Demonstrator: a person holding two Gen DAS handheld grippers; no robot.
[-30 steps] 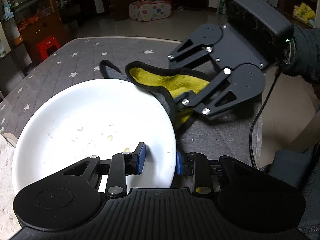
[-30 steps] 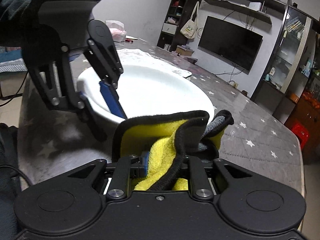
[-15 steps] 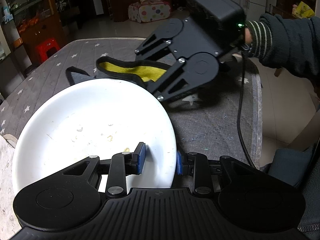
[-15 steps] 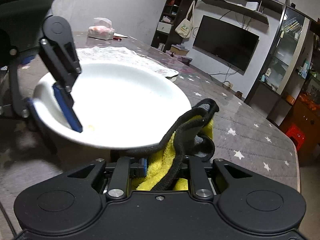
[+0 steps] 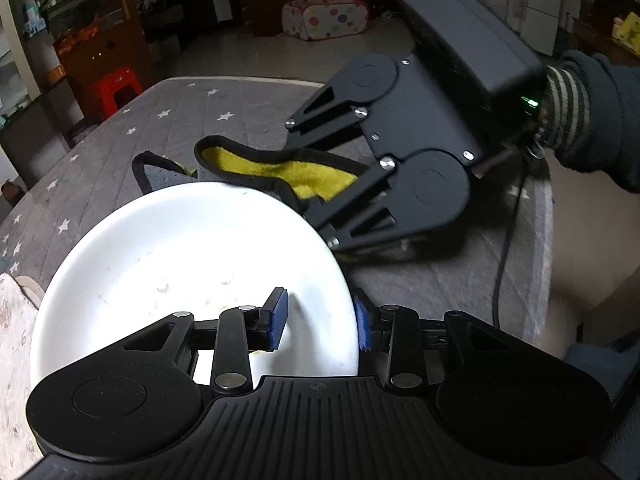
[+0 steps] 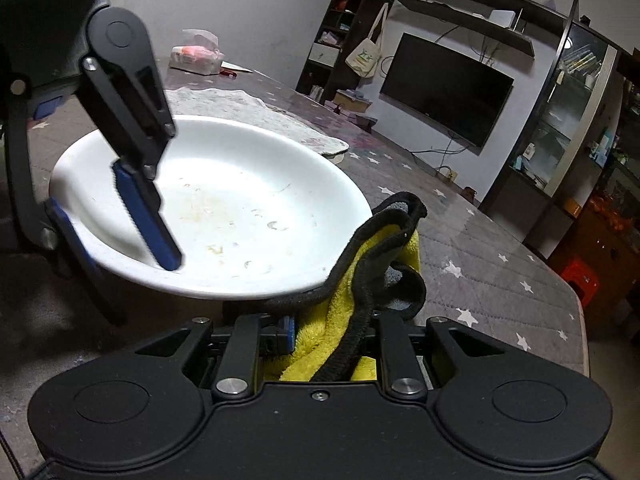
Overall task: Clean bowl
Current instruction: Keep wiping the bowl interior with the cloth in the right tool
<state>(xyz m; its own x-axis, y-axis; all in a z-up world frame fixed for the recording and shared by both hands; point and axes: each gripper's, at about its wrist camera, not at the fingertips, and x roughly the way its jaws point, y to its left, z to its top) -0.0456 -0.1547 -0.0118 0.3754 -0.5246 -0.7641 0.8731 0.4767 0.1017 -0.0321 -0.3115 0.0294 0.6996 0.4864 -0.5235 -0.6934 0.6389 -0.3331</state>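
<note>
Change, left: left gripper straddling bowl rim, jaws opening; one pad inside the rim, the other outside. Gap at inner pad wider than a second ago; grip on rim easing or already off.
Change, right: right gripper clamped narrow on cloth, as before. A second ago beside the bowl's right edge; half a second ago lifted over the far rim; now low again at the bowl's far right edge.
Meaning: judged pre-wipe. Bowl steadying slackening just as cloth arrives; residue untouched, cleaning not yet begun.
Bowl: white, shallow, on table; yellowish smears and crumbs across the floor of the bowl.
Left of bowl: pale mat touching or just under the rim; cannot tell which.
Far side of bowl: cloth bunched against the rim, yellow face up, dark hem looped.
Right of bowl: table edge near; cable hanging past it; person's sleeve above.
Room: open grey cover beyond the bowl, toward the far table end. Tight on the right. Bowl interior unobstructed except the left inner pad.
Risk: judged, bowl sliding toward the right edge under wiping if rim not re-gripped.
</note>
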